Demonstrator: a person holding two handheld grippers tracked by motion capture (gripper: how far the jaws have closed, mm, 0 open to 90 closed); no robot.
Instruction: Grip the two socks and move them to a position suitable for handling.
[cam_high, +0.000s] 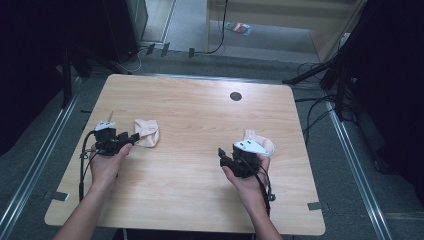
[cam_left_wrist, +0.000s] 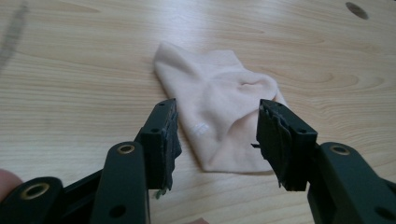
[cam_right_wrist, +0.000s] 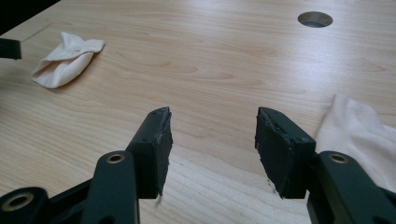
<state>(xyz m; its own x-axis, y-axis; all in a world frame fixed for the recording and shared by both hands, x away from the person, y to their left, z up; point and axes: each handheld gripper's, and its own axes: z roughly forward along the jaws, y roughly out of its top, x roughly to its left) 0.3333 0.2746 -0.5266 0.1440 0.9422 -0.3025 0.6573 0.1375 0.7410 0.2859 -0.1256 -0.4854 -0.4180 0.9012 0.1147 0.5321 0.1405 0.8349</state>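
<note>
Your left gripper (cam_left_wrist: 217, 140) stands parted, gripping nothing; the pink sock (cam_left_wrist: 219, 116) lies between its jaws, left-centre on the desk (cam_high: 200, 165). Your right gripper (cam_right_wrist: 212, 144) is likewise released, second sock (cam_right_wrist: 359, 135) just beside it, lower right. Bare wood between.

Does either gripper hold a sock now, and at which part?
Nothing is held. The left gripper stands open just before one sock; the right gripper is open beside the other sock.
</note>
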